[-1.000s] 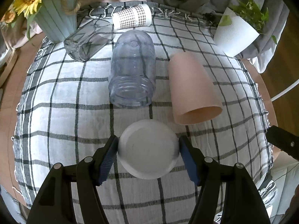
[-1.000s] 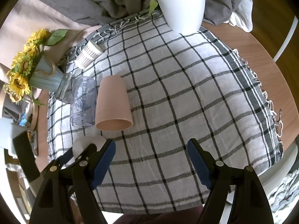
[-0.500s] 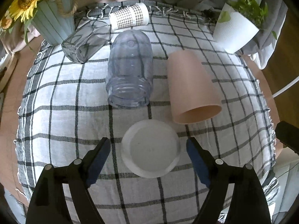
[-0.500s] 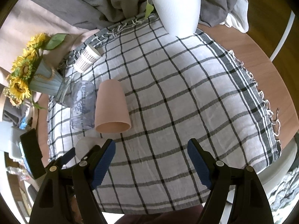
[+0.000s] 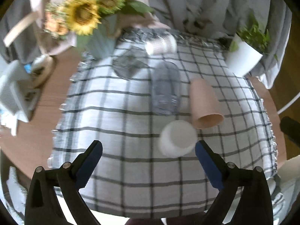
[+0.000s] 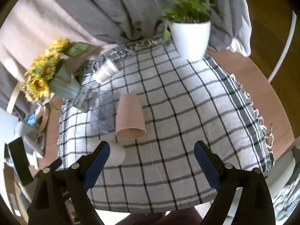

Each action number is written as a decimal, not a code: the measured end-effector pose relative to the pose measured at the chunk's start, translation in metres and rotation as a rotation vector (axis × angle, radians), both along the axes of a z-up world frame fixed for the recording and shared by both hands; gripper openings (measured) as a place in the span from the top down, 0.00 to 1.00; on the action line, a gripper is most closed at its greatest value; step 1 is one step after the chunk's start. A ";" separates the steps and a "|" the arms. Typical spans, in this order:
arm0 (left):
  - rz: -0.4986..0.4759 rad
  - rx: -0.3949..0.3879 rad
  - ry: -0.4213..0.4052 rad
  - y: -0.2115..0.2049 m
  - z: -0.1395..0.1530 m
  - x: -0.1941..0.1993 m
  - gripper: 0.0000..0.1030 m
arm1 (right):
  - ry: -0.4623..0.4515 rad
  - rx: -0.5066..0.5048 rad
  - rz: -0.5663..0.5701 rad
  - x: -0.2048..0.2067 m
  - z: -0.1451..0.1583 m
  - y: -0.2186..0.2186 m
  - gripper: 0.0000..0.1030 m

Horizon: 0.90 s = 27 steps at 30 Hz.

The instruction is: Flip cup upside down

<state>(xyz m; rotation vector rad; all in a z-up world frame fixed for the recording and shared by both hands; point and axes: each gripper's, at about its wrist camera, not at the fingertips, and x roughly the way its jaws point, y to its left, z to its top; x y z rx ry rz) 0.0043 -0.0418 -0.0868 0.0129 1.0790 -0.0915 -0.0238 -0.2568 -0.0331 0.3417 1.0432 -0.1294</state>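
Observation:
A white cup point(image 5: 177, 138) stands upside down on the checked cloth point(image 5: 116, 120), base up, near the front. It also shows in the right wrist view point(image 6: 116, 153), partly behind the left finger there. My left gripper point(image 5: 149, 161) is open and empty, pulled back above the cloth, with the cup just inside its right finger. My right gripper point(image 6: 151, 161) is open and empty over the cloth's front middle. A pink cup point(image 5: 204, 103) lies on its side just behind the white cup, and also shows in the right wrist view point(image 6: 130, 116).
A clear plastic jar point(image 5: 166, 88) and a glass tumbler point(image 5: 129, 65) lie on their sides behind. A patterned paper cup point(image 5: 161, 44) lies at the back edge. A sunflower vase point(image 5: 97, 37) stands back left, a white plant pot point(image 5: 243, 56) back right. Wooden table rim point(image 6: 262, 93) surrounds the cloth.
My left gripper opened, let go of the white cup, and has pulled back and up, swinging left. The cup stays base up on the cloth. The right gripper has drawn back a little.

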 end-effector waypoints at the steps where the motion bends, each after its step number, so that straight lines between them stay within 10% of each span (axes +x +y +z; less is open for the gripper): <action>1: 0.011 0.013 -0.019 0.005 0.004 -0.005 0.01 | -0.013 -0.013 0.006 -0.002 0.003 0.003 0.09; 27: -0.007 0.050 -0.163 0.046 0.053 -0.053 0.00 | -0.111 -0.098 0.079 -0.051 0.015 0.073 0.08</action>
